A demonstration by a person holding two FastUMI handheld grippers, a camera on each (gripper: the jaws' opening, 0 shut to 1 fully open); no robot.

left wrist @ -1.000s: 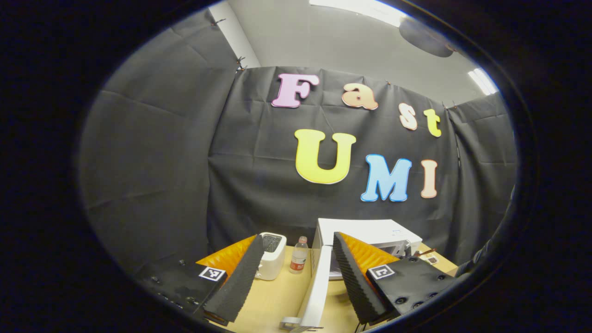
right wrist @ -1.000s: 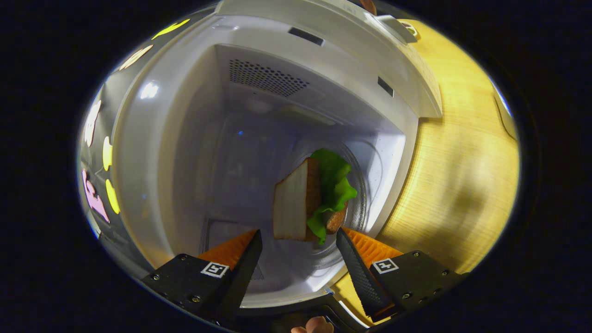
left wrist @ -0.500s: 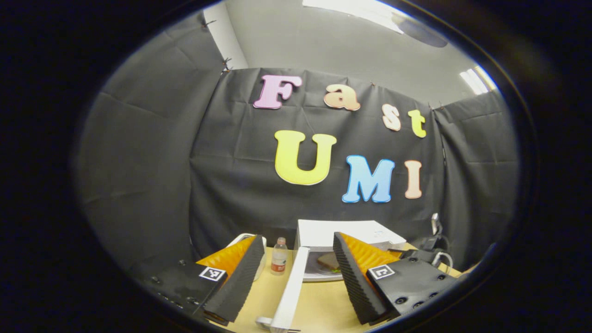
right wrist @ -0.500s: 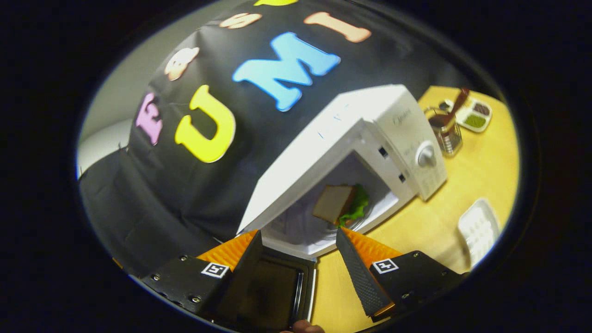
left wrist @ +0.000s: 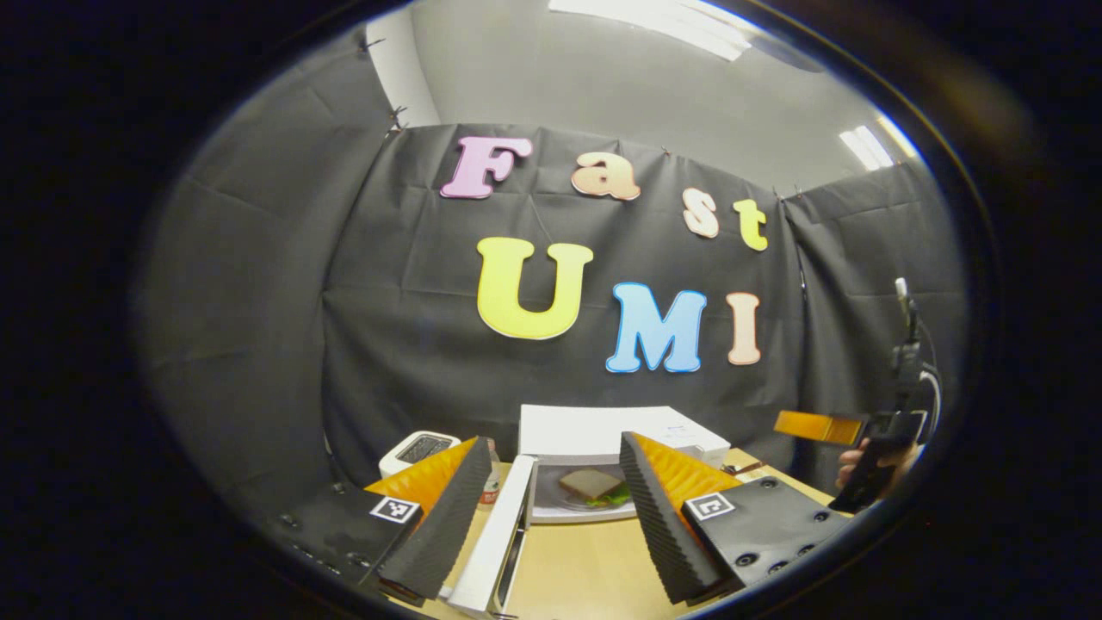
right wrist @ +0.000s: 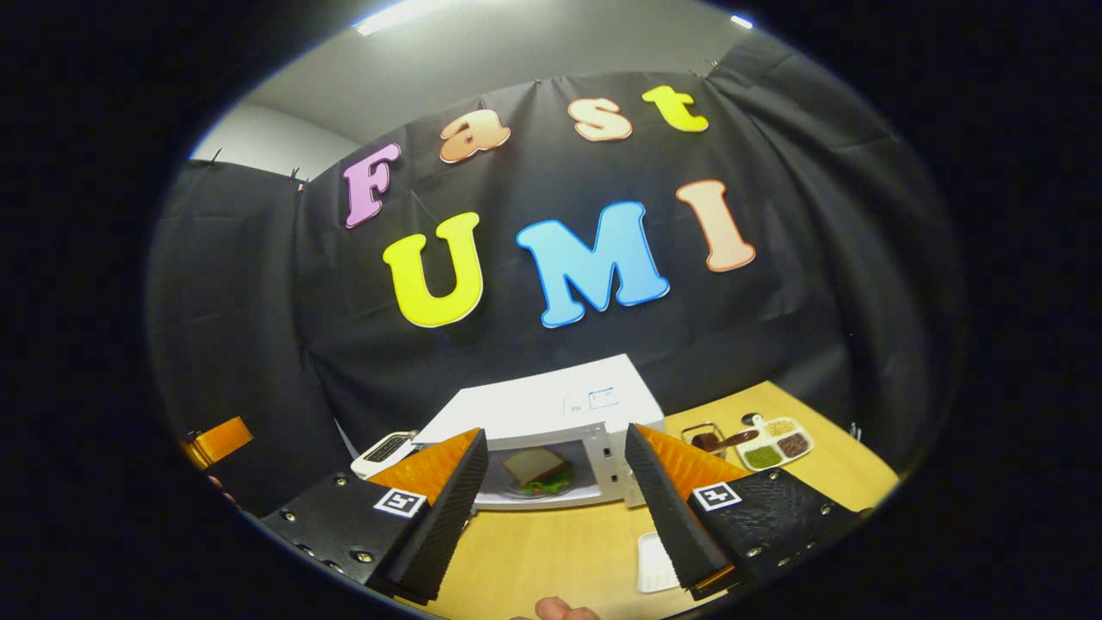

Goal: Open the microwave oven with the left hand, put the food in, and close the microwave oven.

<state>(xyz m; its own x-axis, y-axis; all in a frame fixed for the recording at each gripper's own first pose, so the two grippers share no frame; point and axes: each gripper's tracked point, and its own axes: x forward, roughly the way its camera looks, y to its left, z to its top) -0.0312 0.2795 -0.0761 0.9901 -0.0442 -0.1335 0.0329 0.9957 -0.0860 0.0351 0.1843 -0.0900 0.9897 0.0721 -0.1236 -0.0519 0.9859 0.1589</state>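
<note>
The left gripper [left wrist: 547, 495] hangs above the near edge of the pale wood-grain table [left wrist: 585, 564], its two ridged wedge-shaped fingers spread wide with nothing between them; at its twelve o'clock stands the boxy white microwave oven [left wrist: 603, 428], cavity exposed, and its flat door [left wrist: 492, 547] swings out toward the camera at about seven o'clock, seen edge-on. Inside, on the round glass turntable [left wrist: 564, 510], lies the sandwich [left wrist: 592, 486]: a square slice of pale bread over ruffled green lettuce. A white toaster [left wrist: 416, 448] with a dark slotted top sits at the microwave's nine o'clock, and a small bottle [left wrist: 492, 484] stands between them, mostly hidden by a finger.

The right gripper [right wrist: 555, 499] is likewise wide apart and empty, raised well back from the oven; in the right gripper view the sandwich shows between its fingers, resting in the open cavity. At two o'clock from the microwave sits a white divided dish [right wrist: 773, 443] of green and brown seasonings, beside a small wire-framed container [right wrist: 708, 439]; a white ribbed tray [right wrist: 656, 564] lies flat on the table at five o'clock.
</note>
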